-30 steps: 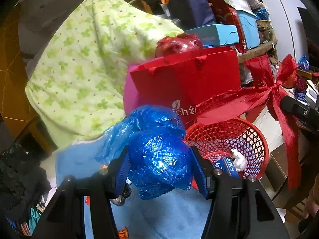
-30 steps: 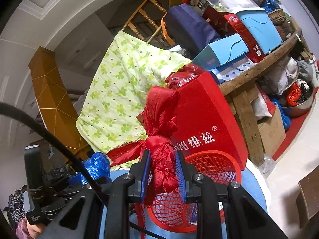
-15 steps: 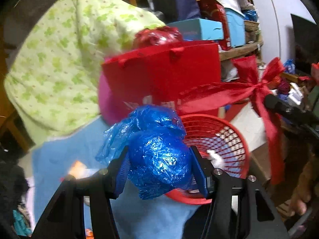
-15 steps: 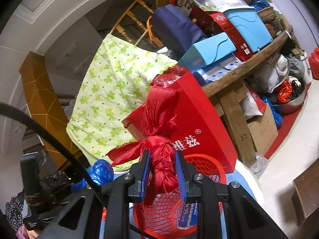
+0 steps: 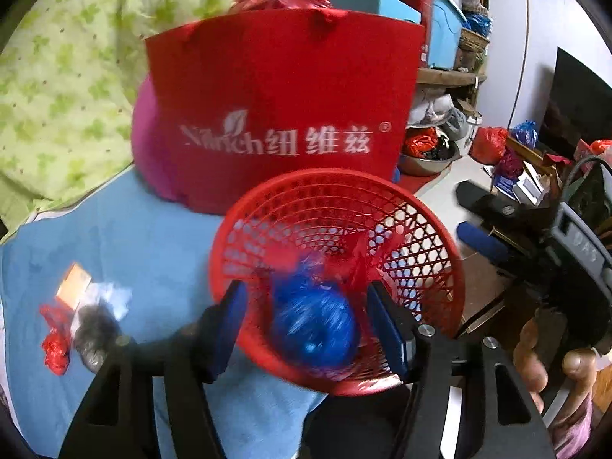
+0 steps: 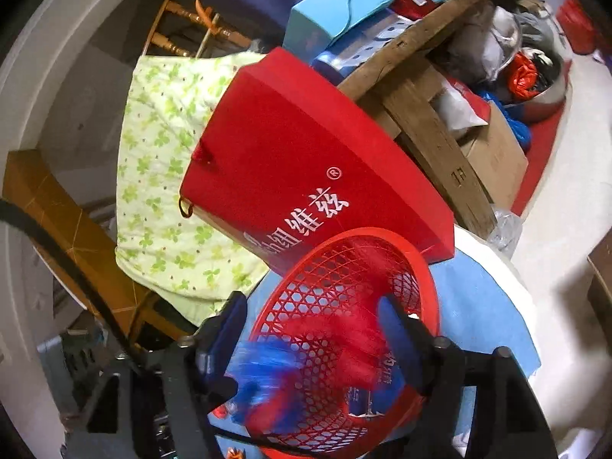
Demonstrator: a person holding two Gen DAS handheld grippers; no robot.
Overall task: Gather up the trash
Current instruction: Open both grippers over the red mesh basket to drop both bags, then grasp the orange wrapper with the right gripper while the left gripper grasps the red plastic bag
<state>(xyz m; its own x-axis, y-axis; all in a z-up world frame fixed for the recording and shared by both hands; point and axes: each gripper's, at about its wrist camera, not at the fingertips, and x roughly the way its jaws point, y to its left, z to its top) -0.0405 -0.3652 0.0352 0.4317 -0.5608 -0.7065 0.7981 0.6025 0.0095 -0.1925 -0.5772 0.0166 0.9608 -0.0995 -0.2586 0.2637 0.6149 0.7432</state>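
A red mesh basket (image 5: pixel 420 237) stands on the blue cloth (image 5: pixel 134 237). My left gripper (image 5: pixel 308 325) hangs over its near rim with its jaws opening. The crumpled blue plastic bag (image 5: pixel 313 329) is a blur between the fingers, clear of both pads, inside the basket. In the right wrist view my right gripper (image 6: pixel 311 334) is over the same basket (image 6: pixel 344 252), its jaws opening wide. The red ribbon bow (image 6: pixel 344 348) is a red blur below them in the basket, touching neither pad. The blue bag (image 6: pixel 264 375) shows at the lower left.
A red paper bag (image 5: pixel 283 114) stands right behind the basket, with a green floral quilt (image 5: pixel 57 76) to its left. Small scraps lie on the cloth at left: a red wrapper (image 5: pixel 55 344) and a grey lump (image 5: pixel 91 332). A loaded wooden bench (image 6: pixel 432 134) is at the right.
Both grippers sank over the basket and their jaws came apart. The blue bag left the left pads and the red bow left the right pads; both now blur inside the basket.
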